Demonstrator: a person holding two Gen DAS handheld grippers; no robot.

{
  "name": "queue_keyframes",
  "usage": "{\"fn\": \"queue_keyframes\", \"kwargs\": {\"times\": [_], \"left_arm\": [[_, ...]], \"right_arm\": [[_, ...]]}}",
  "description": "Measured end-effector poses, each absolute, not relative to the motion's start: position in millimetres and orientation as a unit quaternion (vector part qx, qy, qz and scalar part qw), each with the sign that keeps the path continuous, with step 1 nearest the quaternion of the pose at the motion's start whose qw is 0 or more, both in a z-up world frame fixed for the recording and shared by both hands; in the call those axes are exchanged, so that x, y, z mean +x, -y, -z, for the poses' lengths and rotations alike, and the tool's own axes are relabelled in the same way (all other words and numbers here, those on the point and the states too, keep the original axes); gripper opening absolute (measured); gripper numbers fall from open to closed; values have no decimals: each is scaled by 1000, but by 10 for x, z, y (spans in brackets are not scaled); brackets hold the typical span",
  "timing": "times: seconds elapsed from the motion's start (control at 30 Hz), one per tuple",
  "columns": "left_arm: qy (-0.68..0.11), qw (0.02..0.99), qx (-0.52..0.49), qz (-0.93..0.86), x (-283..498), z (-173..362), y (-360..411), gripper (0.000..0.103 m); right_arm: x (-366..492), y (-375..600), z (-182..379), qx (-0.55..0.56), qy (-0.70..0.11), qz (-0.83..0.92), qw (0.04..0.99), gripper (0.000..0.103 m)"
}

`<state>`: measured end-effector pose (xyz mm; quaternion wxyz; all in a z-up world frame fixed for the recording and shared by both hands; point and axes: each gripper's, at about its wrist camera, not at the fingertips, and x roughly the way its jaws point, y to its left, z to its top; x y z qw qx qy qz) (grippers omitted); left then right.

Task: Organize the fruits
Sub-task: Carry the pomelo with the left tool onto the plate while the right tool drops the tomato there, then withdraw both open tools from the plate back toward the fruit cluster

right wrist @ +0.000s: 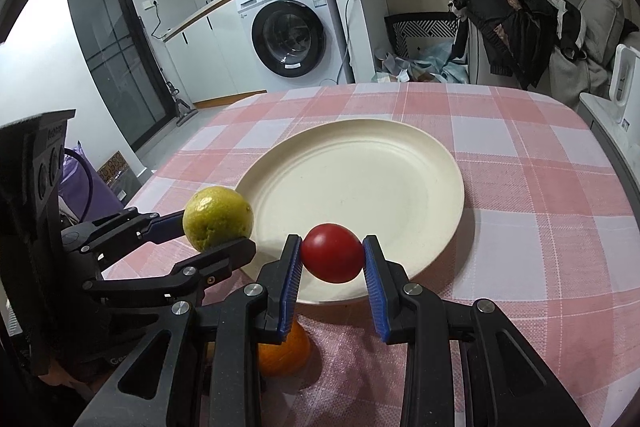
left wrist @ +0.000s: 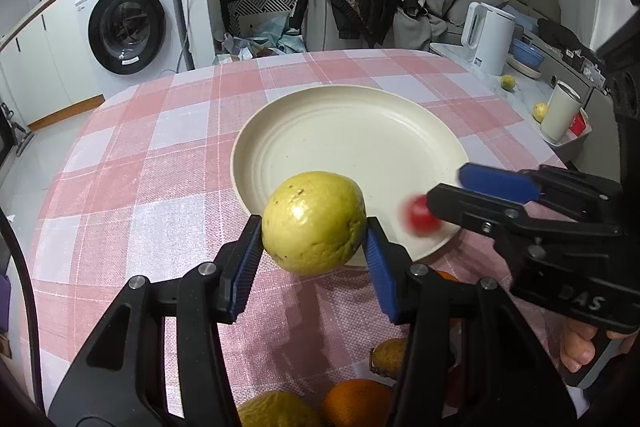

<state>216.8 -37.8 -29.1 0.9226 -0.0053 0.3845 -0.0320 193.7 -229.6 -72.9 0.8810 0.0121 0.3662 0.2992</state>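
- Left gripper [left wrist: 314,251] clamps a yellow-green fruit [left wrist: 314,223]; right gripper [right wrist: 332,267] clamps a red tomato [right wrist: 332,253].
- Beyond the fingertips: cream plate [right wrist: 400,155], pink checked tablecloth [right wrist: 540,187], washing machine [right wrist: 288,31].

Pink-and-white check cloth [right wrist: 520,187] covers the desk, a plain cream plate [right wrist: 360,171] on it. Left tongs [left wrist: 314,247], black with blue pads, carry a yellow-green speckled citrus fruit [left wrist: 314,223]; right tongs [right wrist: 332,267], same black and blue, a glossy red tomato [right wrist: 332,253]. At six o'clock, an orange [right wrist: 284,353]. White washing machine [right wrist: 292,27], dark door.
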Motion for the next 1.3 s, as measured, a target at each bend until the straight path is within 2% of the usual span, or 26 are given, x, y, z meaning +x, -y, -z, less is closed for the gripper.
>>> {"fn": "queue_keyframes", "kwargs": {"times": [0.13,0.17,0.2,0.23,0.3,0.33,0.43,0.57,0.7,0.8,1.3], "left_arm": [[-370,928,-10,33,2098,189,348,48],[-366,930,-12,33,2058,160,345,48],[-364,931,-11,32,2028,135,348,52],[-362,932,-10,31,1993,110,351,62],[-352,936,-9,29,1889,60,338,72],[-346,938,-8,28,1833,35,340,74],[-334,942,-1,26,1651,-37,329,81],[-323,946,-2,26,1367,-111,284,84],[-317,948,-3,18,1156,-137,245,102],[-311,950,-3,12,1018,-160,223,102],[-317,948,-17,-3,673,-108,141,102]], "right_arm": [[1945,2316,727,15,-370,-296,880,35],[1938,2329,719,16,-367,-294,882,43],[1917,2356,702,19,-361,-292,885,50],[1903,2372,690,22,-358,-292,887,51],[1870,2397,669,21,-355,-288,889,52],[1849,2410,656,19,-354,-283,891,53],[1776,2461,627,12,-347,-276,896,65],[1662,2537,566,13,-334,-278,900,88],[1539,2573,501,6,-325,-280,903,98],[1449,2571,475,-7,-319,-276,907,102],[1159,2529,456,-49,-316,-276,907,103]]}}
